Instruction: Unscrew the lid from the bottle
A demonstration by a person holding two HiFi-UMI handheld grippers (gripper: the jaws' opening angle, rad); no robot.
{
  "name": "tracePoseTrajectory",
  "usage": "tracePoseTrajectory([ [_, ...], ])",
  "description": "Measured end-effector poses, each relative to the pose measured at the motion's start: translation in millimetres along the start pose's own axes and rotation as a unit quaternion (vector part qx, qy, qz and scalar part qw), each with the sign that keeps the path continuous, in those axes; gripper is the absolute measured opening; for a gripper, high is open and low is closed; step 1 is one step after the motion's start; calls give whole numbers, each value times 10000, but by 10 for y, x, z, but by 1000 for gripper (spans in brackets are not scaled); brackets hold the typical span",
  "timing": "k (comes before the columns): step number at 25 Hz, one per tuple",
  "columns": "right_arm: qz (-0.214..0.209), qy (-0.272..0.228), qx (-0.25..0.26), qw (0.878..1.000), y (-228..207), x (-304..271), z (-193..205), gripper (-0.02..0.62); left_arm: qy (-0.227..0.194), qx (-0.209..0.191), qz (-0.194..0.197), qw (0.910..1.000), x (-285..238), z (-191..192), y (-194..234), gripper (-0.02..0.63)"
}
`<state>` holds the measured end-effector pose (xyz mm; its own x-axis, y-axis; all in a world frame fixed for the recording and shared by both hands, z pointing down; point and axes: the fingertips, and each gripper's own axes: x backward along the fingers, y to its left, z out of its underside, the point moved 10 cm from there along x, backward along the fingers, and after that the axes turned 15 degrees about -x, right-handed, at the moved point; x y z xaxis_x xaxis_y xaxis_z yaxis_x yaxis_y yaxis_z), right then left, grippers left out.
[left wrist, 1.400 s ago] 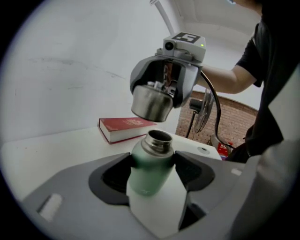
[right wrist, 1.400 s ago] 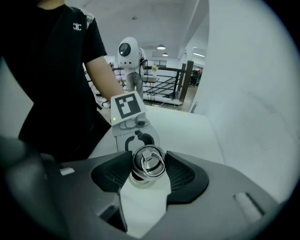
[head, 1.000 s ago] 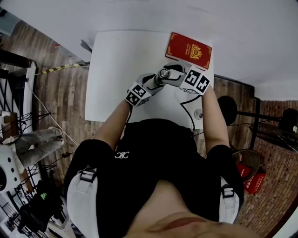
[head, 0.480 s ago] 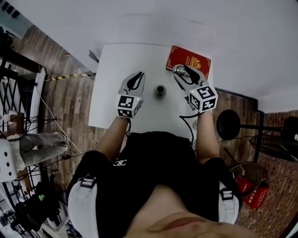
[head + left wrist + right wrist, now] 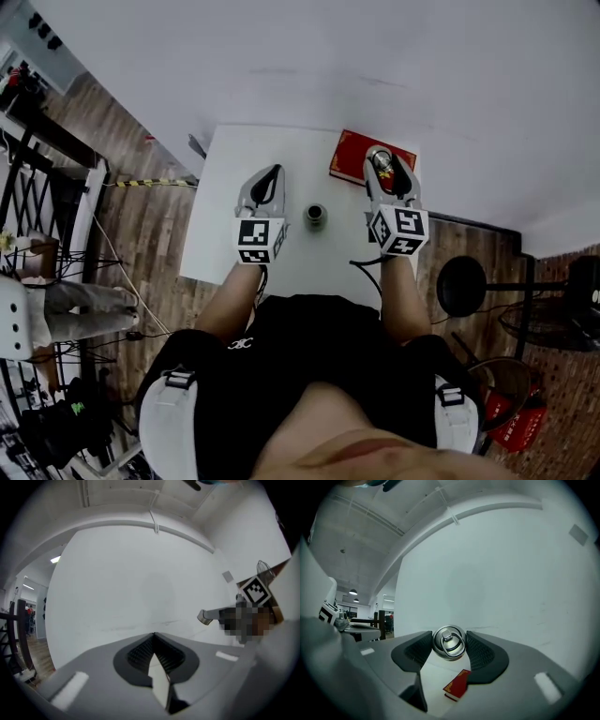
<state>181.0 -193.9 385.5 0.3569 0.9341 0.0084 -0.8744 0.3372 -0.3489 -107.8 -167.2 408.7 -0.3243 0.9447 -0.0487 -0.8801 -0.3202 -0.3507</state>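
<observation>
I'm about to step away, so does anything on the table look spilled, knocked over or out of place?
Nothing stands out. The bottle stands upright on the table, open; its lid is held in the right gripper. The red book lies flat at the far corner. No spill shows.

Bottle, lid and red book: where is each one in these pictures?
bottle [image 5: 316, 217], head view, its top.
lid [image 5: 449, 643], right gripper view, the middle of its ringed top.
red book [image 5: 349, 157], head view, the bare left part of its cover.
</observation>
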Motion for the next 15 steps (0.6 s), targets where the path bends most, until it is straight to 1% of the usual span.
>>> tracePoseTrajectory([
  [5, 19, 96, -22, 9999, -5, -44, 37, 232, 71, 138, -1, 9999, -26, -49, 8, 54],
  [11, -52, 145, 52, 9999, 12, -19, 46, 232, 16, -1, 62, 10000, 7, -135, -7, 54],
  [15, -93, 133, 135, 9998, 19, -3, 68, 232, 77, 39, 81, 9999, -28, -127, -33, 54],
])
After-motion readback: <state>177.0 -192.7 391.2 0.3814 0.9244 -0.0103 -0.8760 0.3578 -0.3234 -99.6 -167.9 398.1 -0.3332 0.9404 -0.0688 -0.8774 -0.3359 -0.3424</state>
